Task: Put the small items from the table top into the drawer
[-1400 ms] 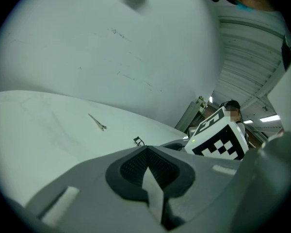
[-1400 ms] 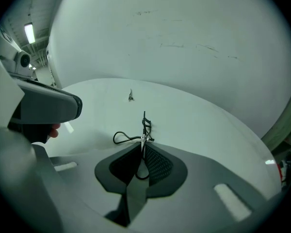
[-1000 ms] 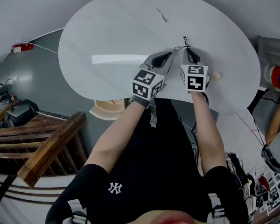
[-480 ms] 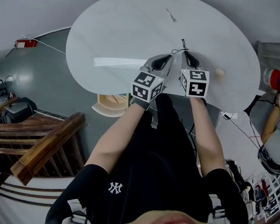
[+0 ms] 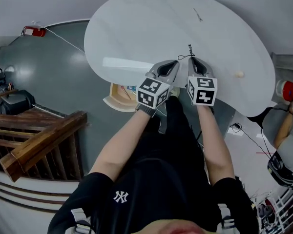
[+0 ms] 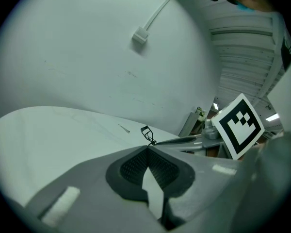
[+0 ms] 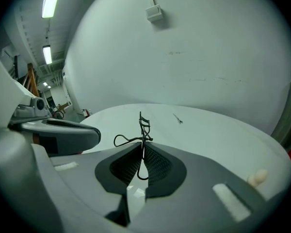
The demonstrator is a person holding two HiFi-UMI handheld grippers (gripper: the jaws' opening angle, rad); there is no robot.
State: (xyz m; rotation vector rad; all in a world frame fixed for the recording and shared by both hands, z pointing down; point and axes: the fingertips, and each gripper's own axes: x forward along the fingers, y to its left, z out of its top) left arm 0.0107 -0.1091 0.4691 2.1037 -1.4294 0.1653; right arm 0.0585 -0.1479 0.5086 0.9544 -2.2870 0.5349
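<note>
The left tongs (image 5: 173,63) and right tongs (image 5: 193,58) are side by side over the near edge of the white oval desk (image 5: 136,28). A black wire tool (image 5: 189,50) projects from the right tongs' tip. A pale round item (image 5: 240,74) lies near the desk's right edge. An open drawer (image 5: 118,95) shows below the desk.

Wears a black short-sleeved shirt (image 5: 151,179), with a small white emblem (image 5: 120,196) on the chest and pale straps (image 5: 80,217) at both shoulders. Ends in two matt grey shells: left gripper (image 5: 174,63) and right gripper (image 5: 192,59), each topped with a white cube (image 5: 153,92) printed with black square markers. Shows dark, cross-hatched pads (image 6: 133,168) set in black surrounds inside the jaws, plus small white rectangular patches (image 6: 58,207) on the grey casing.
</note>
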